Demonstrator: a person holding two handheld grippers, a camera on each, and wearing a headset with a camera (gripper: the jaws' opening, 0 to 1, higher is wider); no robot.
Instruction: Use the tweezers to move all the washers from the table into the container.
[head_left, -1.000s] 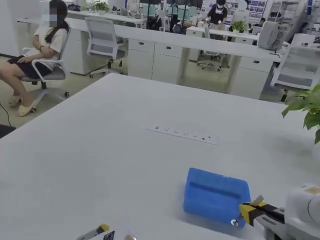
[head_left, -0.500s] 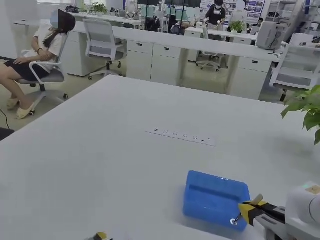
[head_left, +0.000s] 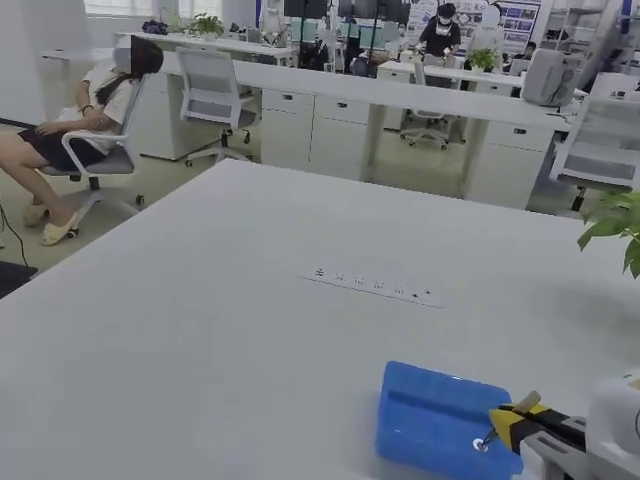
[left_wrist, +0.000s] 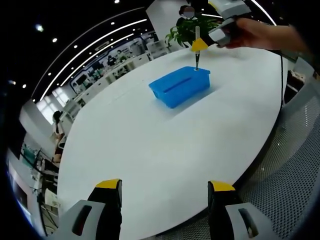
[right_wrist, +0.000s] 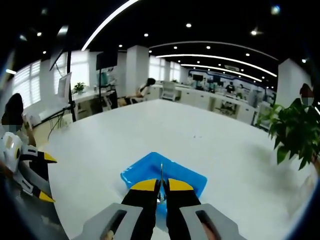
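Tweezers (head_left: 490, 438) tips are right over the near corner of the blue container (head_left: 435, 420), just above its rim as far as I can tell. There's a tiny silvery speck (head_left: 482, 443) at the tip that I'd guess is a washer, but it's too small to swear to. I can't make out any loose washers on the white table (head_left: 200, 330).

The right gripper (head_left: 518, 420) has its jaws pressed together on the tweezers. In the right gripper view the tweezers (right_wrist: 161, 175) run straight out between the yellow tips, over the container (right_wrist: 150, 172).

So this looks like the drop step. My take: get the tip properly inside the walls before easing off the squeeze, and ease off gently so the washer falls in rather than flicking out. It's pretty close to the edge right now.

The left gripper (left_wrist: 165, 185) is spread wide, holding nothing, hanging off the table edge well away from the container (left_wrist: 177, 86).
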